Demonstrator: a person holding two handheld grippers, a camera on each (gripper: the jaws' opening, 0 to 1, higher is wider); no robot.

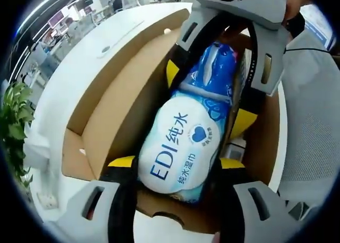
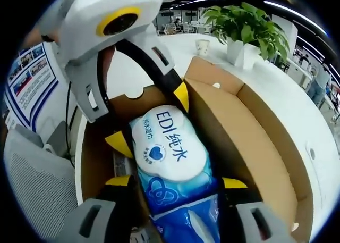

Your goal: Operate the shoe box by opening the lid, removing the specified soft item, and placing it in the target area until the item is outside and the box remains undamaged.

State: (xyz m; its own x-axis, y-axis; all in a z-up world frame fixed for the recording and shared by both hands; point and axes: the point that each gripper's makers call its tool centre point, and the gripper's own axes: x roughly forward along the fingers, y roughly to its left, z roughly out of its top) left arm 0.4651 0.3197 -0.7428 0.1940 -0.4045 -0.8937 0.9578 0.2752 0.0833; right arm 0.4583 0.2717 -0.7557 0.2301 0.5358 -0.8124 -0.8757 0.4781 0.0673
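- The soft blue-and-white wet-wipe pack (image 1: 186,147) printed "EDI" lies lengthwise inside the open brown cardboard shoe box (image 1: 114,102), its plastic skin glossy and plump.
- The left gripper (image 1: 176,166) is clamped across the pack's white end, yellow-tipped jaws pressing either side.
- The right gripper (image 2: 175,187) pinches the pack's blue end in the same way; the two grippers face each other from opposite ends.
- Beside the pack, the box floor is bare up to the long wall and the raised cardboard lid (image 2: 260,131).
- Beyond the box edges the white desk (image 1: 79,67) lies open; a green potted plant (image 2: 244,25) stands further off.
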